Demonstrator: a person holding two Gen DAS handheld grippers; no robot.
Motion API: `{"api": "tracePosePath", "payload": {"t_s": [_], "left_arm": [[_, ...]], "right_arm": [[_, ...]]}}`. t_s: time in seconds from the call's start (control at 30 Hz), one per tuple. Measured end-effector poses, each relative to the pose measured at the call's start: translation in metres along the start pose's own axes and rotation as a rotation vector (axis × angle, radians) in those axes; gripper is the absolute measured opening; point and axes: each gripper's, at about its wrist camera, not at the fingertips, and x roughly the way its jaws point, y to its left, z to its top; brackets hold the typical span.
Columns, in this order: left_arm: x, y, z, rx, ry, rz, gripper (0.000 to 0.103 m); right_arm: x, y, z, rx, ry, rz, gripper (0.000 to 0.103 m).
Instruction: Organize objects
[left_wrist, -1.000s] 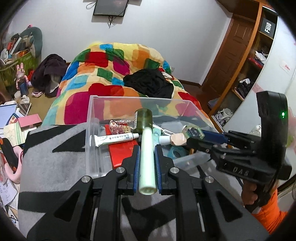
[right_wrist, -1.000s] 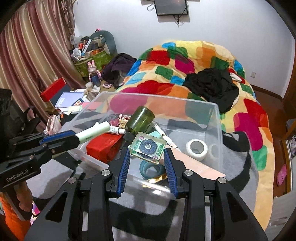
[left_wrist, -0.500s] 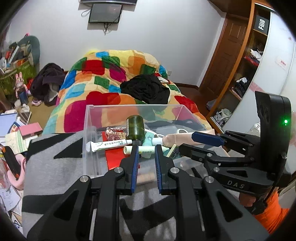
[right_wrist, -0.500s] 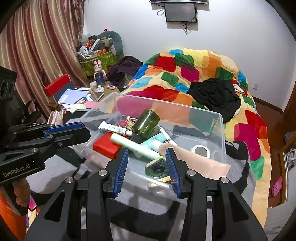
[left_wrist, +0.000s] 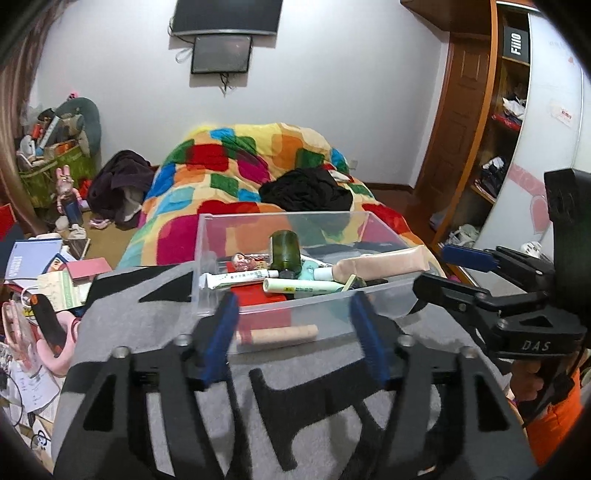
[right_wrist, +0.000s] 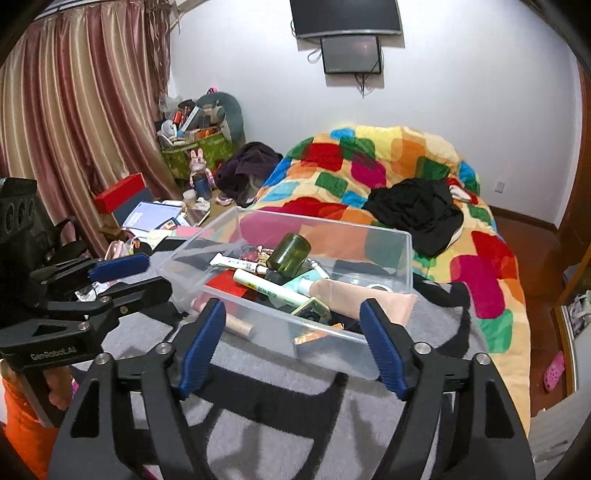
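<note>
A clear plastic box (left_wrist: 207, 258) (right_wrist: 404, 258) stands on a grey and black blanket. It holds a green jar (left_wrist: 285, 250) (right_wrist: 290, 254), a pale green tube (left_wrist: 299, 286) (right_wrist: 273, 291), a white tube (left_wrist: 236, 277), a beige tube (left_wrist: 384, 261) (right_wrist: 354, 297), a red box (left_wrist: 258, 295) and a small floral box (right_wrist: 312, 308). My left gripper (left_wrist: 295, 332) is open and empty, just before the box's near wall. My right gripper (right_wrist: 293, 339) is open and empty at the box's near corner. Each gripper also shows in the other's view (left_wrist: 458, 273) (right_wrist: 127, 278).
A pink tube (left_wrist: 277, 334) lies against the box's near wall. A bed with a colourful quilt (left_wrist: 229, 177) and black clothes (left_wrist: 306, 192) lies behind. Books and clutter (left_wrist: 40, 266) cover the floor at left. A wooden wardrobe (left_wrist: 465, 147) stands at right.
My left gripper let go of the pale green tube and my right let go of the floral box; both now lie in the box. Both grippers opened wide and drew back.
</note>
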Motion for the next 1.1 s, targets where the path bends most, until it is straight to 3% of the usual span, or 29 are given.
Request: {"api": "tracePosePath", "payload": {"t_s": [0.17,0.27,0.47,1.1], "left_arm": [[-0.014,-0.006,-0.008,0.010,-0.038,0.049,0.095],[-0.020,-0.012,-0.013,0.031,-0.052,0.072,0.100],[-0.017,-0.014,-0.018,0.020,-0.045,0.071,0.101],[-0.001,-0.014,-0.023,0.009,-0.014,0.065,0.101]], "right_arm": [[-0.012,0.006,-0.009,-0.015,-0.032,-0.025,0.086],[-0.017,0.007,-0.013,-0.017,-0.040,-0.032,0.089],[-0.024,0.004,-0.022,0.008,-0.057,-0.034,0.100],[-0.011,-0.003,-0.031,0.040,-0.015,-0.020,0.100]]}}
